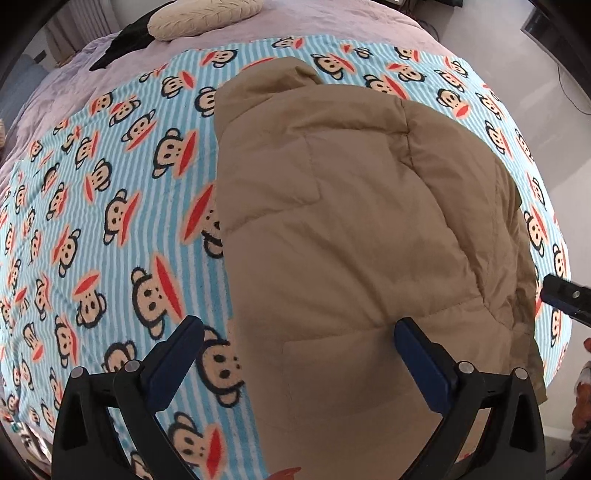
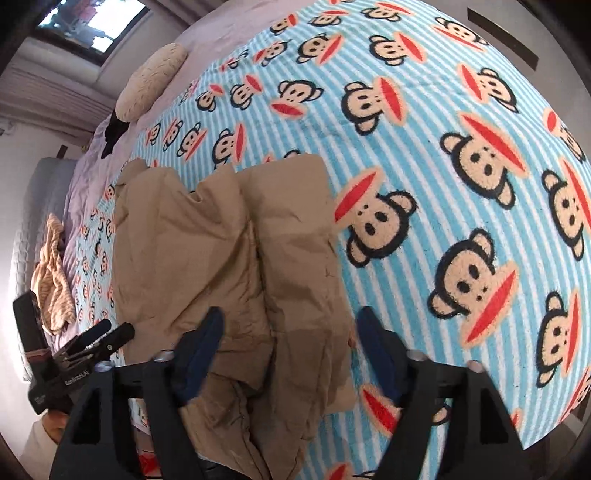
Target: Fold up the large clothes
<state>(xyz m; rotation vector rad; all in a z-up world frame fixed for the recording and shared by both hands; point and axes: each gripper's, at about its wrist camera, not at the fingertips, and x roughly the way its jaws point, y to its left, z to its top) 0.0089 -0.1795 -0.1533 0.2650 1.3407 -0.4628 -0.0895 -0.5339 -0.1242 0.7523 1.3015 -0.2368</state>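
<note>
A tan padded jacket (image 1: 351, 221) lies folded lengthwise on a blue striped monkey-print blanket (image 1: 110, 221). My left gripper (image 1: 298, 326) hangs open over the jacket's near left edge, one finger above the blanket and the other above the fabric, gripping nothing. In the right wrist view the jacket (image 2: 221, 251) shows two long folded panels with a seam between them. My right gripper (image 2: 291, 316) is open above the jacket's near end, with cloth below the gap but not pinched. The left gripper (image 2: 92, 343) also shows at the lower left edge there.
A cream pillow (image 1: 199, 18) and a black garment (image 1: 122, 44) lie at the far end of the bed on a lilac sheet (image 1: 332, 22). A beige striped cloth (image 2: 53, 269) sits at the bed's left side. The blanket (image 2: 443, 147) spreads wide to the jacket's right.
</note>
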